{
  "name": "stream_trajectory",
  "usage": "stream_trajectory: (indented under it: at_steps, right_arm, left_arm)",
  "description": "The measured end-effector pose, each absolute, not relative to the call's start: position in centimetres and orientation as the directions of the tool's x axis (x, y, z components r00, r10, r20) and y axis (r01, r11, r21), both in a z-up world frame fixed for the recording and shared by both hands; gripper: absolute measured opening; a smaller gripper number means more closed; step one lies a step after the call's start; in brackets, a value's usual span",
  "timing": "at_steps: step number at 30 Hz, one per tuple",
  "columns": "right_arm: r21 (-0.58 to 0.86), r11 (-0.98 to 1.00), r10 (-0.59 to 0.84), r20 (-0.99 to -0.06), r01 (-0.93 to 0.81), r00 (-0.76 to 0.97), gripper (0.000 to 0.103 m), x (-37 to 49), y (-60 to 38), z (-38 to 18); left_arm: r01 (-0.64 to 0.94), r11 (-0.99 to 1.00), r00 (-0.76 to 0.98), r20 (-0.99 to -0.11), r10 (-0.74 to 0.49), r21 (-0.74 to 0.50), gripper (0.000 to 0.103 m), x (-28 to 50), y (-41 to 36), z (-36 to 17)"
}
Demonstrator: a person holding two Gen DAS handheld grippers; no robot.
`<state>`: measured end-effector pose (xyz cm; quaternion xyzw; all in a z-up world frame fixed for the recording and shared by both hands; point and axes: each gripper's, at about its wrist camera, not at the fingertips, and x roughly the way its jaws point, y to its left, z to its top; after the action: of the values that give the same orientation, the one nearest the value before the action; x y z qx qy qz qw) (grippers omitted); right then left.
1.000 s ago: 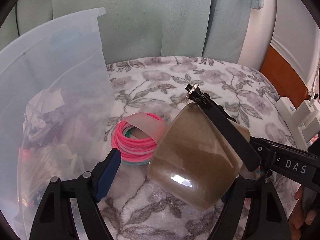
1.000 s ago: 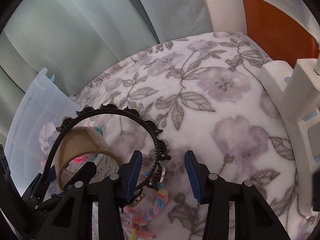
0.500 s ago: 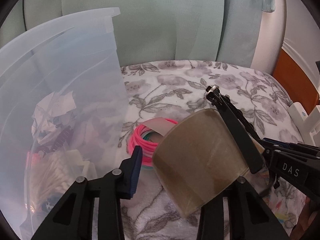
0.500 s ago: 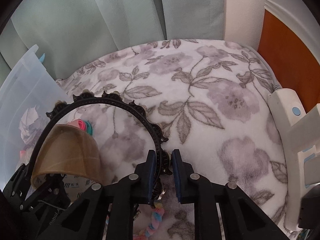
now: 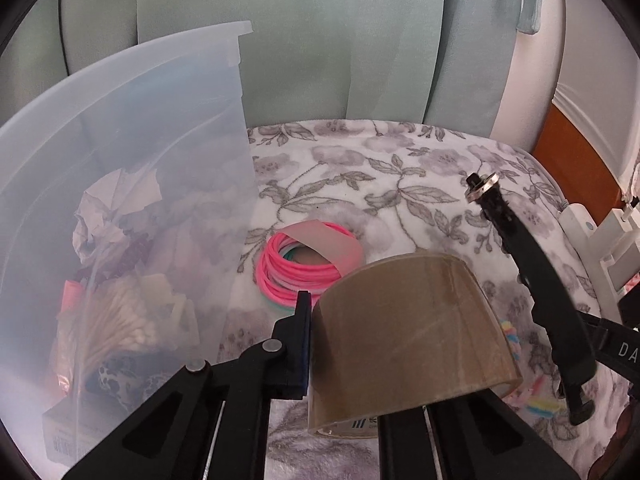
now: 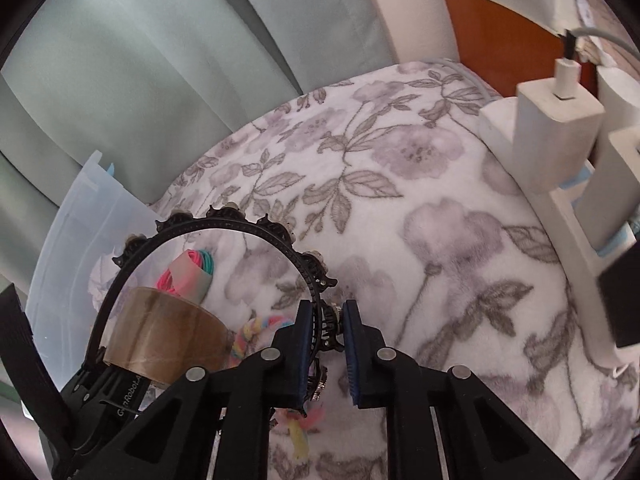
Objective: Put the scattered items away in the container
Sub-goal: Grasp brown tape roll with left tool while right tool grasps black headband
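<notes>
My left gripper [image 5: 360, 352] is shut on a brown tape roll [image 5: 404, 336] and holds it just right of the translucent plastic bin [image 5: 132, 128]. The roll also shows in the right wrist view [image 6: 164, 336]. My right gripper [image 6: 326, 336] is shut on a black studded headband [image 6: 240, 228], which arches up over the tape roll; one end of the headband shows in the left wrist view [image 5: 532, 272]. A bundle of pink and teal hair ties [image 5: 304, 264] lies on the floral blanket [image 6: 400, 184] beside the bin. A pastel braided cord [image 6: 256, 328] lies under the grippers.
The bin holds crumpled paper [image 5: 112, 208], cotton swabs [image 5: 108, 332] and other small items. Green curtains [image 5: 320, 40] hang behind. A white power strip with plugs [image 6: 560, 128] stands at the right edge of the blanket.
My right gripper closed on the headband and lifted it. My left gripper, with the tape roll, rose and shifted, and its fingers closed tighter on the roll.
</notes>
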<state>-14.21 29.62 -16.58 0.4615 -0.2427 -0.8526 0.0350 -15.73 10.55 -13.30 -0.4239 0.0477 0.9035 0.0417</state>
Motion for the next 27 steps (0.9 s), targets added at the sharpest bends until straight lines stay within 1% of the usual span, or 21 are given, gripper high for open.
stream_trajectory:
  at_steps: [7,13,21,27]
  right_arm:
    - [0.51,-0.839,-0.299,-0.726,-0.193,-0.619,0.016,-11.0,30.9,-15.0]
    - [0.547,-0.814,-0.302,-0.687,-0.197,-0.661,0.016,-8.3,31.4,-13.0]
    - [0.567,-0.809,-0.292,-0.616,-0.154,-0.732,0.017,-4.7,31.0,-8.3]
    - [0.563,-0.821,-0.289,-0.552,-0.094,-0.782,0.017,-2.9,29.4,-4.1]
  left_arm:
    - [-0.138,-0.99,-0.633,-0.771,0.061,0.035,0.011,-13.2,10.7,-12.0]
    - [-0.163,-0.986,-0.659,-0.746,0.094,0.019,0.011,-10.8,10.6,-9.4]
    - [-0.163,-0.986,-0.721,-0.68,0.134,-0.022,0.011,-7.8,9.5,-4.7]
    - [-0.135,-0.988,-0.774,-0.615,0.149,-0.069,0.011,-5.4,7.0,-0.9]
